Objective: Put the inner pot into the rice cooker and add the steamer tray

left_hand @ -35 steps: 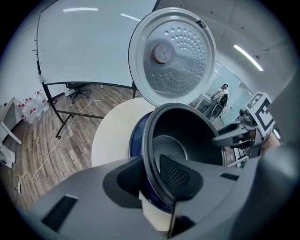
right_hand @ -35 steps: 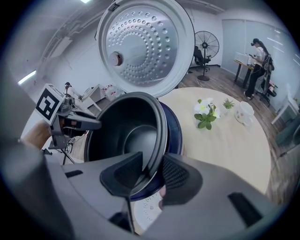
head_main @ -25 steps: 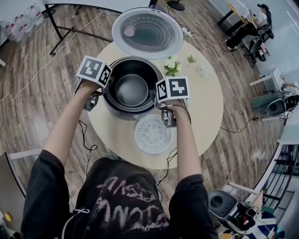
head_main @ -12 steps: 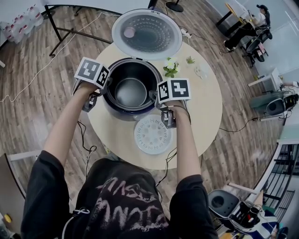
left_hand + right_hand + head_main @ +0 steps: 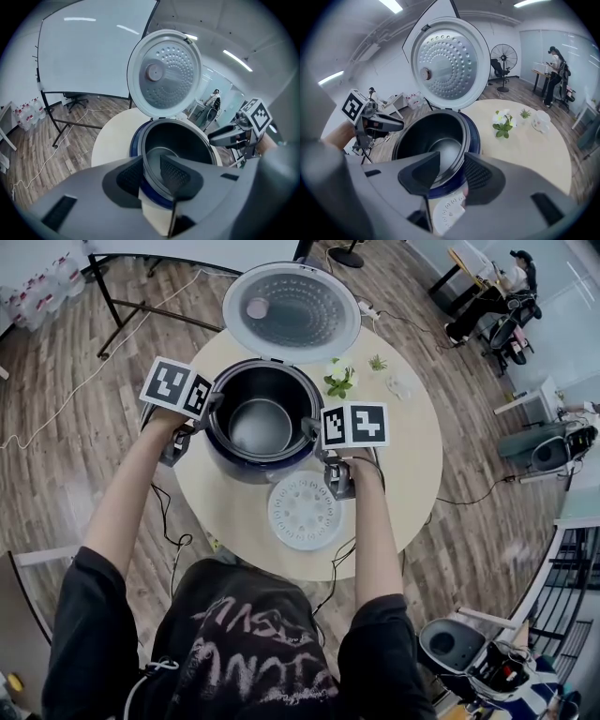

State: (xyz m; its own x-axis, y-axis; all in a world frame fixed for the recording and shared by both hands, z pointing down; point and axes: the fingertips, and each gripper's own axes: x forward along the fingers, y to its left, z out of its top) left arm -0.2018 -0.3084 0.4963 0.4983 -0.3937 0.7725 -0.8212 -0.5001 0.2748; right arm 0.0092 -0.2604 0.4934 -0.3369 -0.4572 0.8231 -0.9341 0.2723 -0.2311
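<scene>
Pads (image 5: 174,174) of the left gripper (image 5: 151,159) bite the thin rim of the pot (image 5: 262,423) on its left side, one inside the wall and one outside, and look clamped. Across from it the right gripper (image 5: 452,157) straddles the opposite rim the same way. Its jaws have just been closing on the rim and seem to grip it too.

The pot sits down in the cooker (image 5: 475,136), which stands mid-table, nearer the left edge of the round table (image 5: 403,456), with its lid (image 5: 292,312) thrown back. I'd say the pot is stiff metal, fairly weighty and slick, so two opposite holds on the rim should keep it level.

The tray (image 5: 302,512) lies flat by the near edge, just in front of the cooker. It looks light and is probably best pinched at its rim.
</scene>
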